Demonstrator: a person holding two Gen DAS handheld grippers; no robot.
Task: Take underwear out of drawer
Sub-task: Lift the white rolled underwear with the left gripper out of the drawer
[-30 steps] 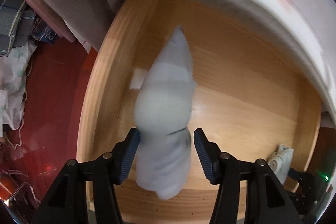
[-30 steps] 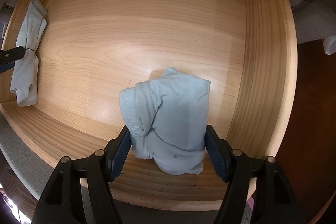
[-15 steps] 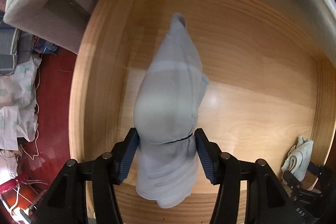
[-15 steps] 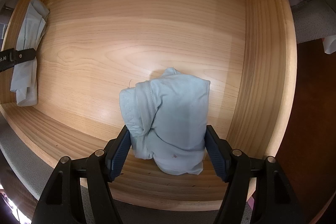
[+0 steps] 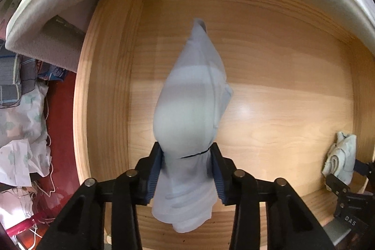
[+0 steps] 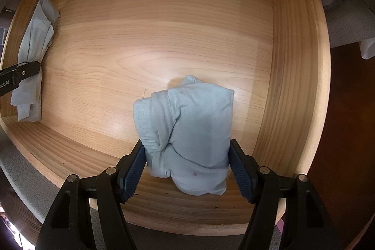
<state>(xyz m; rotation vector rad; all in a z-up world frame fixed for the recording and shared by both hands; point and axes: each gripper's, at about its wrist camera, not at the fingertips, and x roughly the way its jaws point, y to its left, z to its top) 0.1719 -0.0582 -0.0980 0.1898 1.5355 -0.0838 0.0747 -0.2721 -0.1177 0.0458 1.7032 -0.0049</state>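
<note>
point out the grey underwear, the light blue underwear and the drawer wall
grey underwear (image 5: 187, 118), left wrist view, its bulging middle above the tongs
light blue underwear (image 6: 201, 123), right wrist view, its smooth front panel
drawer wall (image 6: 295, 62), right wrist view, right inner side

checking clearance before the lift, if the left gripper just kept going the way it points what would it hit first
Apart from the grey-blue underwear already clamped in the left gripper, the first thing ahead looks like the wooden drawer floor. How far off it is cannot be judged from this fisheye view.
</note>
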